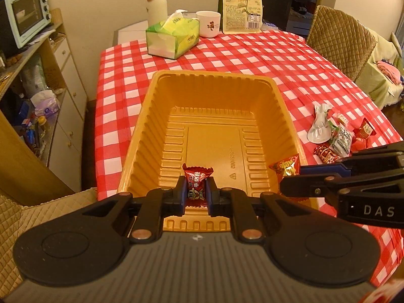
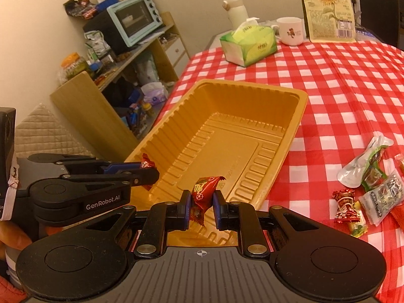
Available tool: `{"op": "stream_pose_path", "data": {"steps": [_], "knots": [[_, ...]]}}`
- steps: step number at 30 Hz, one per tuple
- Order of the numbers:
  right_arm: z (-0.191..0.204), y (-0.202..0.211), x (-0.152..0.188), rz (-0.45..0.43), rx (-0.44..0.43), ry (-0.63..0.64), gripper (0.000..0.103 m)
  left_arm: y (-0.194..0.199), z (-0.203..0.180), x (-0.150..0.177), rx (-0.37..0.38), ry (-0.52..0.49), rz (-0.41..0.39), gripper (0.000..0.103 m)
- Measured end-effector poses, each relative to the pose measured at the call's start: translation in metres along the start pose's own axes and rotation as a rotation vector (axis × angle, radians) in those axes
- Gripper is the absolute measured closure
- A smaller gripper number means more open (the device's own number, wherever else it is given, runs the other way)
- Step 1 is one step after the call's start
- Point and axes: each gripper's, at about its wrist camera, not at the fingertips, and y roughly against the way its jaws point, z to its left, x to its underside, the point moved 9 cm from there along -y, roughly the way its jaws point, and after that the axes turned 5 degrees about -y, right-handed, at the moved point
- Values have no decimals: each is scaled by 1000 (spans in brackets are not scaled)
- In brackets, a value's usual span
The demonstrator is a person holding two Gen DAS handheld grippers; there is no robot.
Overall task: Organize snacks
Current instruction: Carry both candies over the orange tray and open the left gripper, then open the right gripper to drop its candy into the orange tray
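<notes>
A golden plastic tray (image 1: 282, 116) (image 2: 300, 116) lies on the red checked tablecloth with nothing on its floor. My left gripper (image 1: 197, 192) (image 2: 149, 170) is shut on a dark red wrapped candy (image 1: 197, 180) (image 2: 147, 162) and hangs over the tray's near end. My right gripper (image 2: 201, 203) (image 1: 290, 179) is shut on a red and gold wrapped snack (image 2: 203, 193) (image 1: 286, 167), over the tray's near right corner. Several loose wrapped snacks (image 1: 338, 136) (image 2: 371, 189) lie in a pile on the cloth to the right of the tray.
At the table's far side stand a green tissue box (image 1: 174, 36) (image 2: 248, 44), a white mug (image 1: 208, 24) (image 2: 290, 31), a white flask (image 1: 156, 5) (image 2: 234, 10) and a sunflower seed bag (image 1: 241, 3) (image 2: 328, 8). A cluttered shelf with a toaster oven (image 1: 25, 15) (image 2: 133, 17) stands left. Quilted chairs (image 1: 338, 38) flank the table.
</notes>
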Motion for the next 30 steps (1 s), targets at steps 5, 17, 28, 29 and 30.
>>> {"op": "stream_pose_path", "data": {"steps": [5,17,28,29,30], "knots": [[0,-6,0,2,25,-10,84,-8,4,-2,15,-7,9,89],[-1,-8,-3,-11,56,-28,84,-11,9,-1,42,-12,12,80],[8,-14,-12,-39,40,-22,83,3,22,5,28,13,5,68],[9,-15,-12,-40,42,-21,80,4,23,6,25,15,2,64],[9,-16,-13,-41,47,-20,72,6,24,6,24,16,1,62]]}}
